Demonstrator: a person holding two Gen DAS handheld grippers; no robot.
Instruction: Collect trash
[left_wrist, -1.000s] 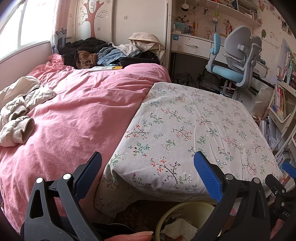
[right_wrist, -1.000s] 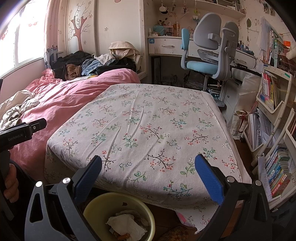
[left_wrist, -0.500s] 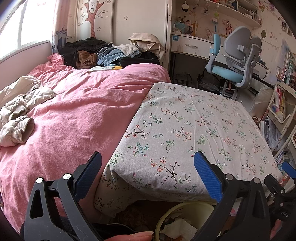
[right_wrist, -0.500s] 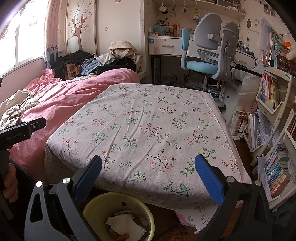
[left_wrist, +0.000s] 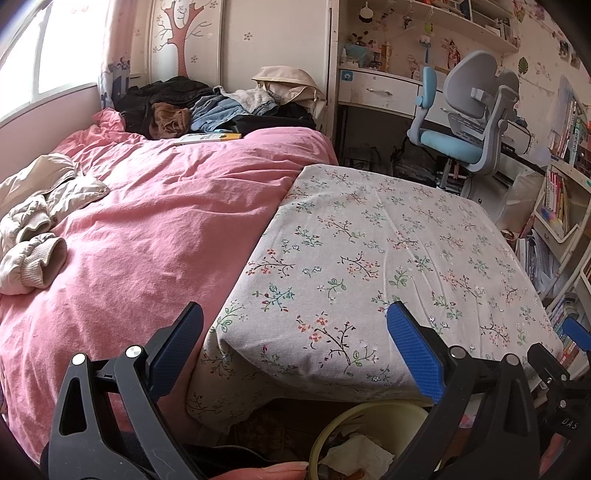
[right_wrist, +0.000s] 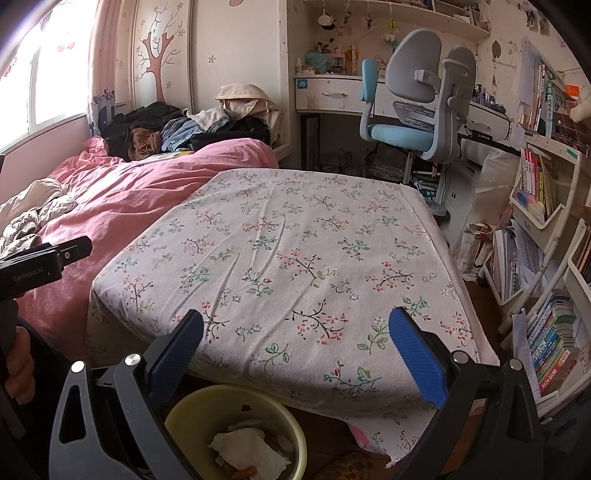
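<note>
step: between pickups | left gripper (left_wrist: 293, 341) and right gripper (right_wrist: 295, 341) spread wide, empty | yellow bin (right_wrist: 236, 430) holding tissue, lower centre | next: probably locate further trash; none visible on floral cloth (right_wrist: 295, 258)

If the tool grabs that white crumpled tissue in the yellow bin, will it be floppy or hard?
Probably floppy: the crumpled white tissue lies in soft folds inside the round yellow plastic bin. It looks thin, so likely very light, and it may squash or tear when pinched.
</note>
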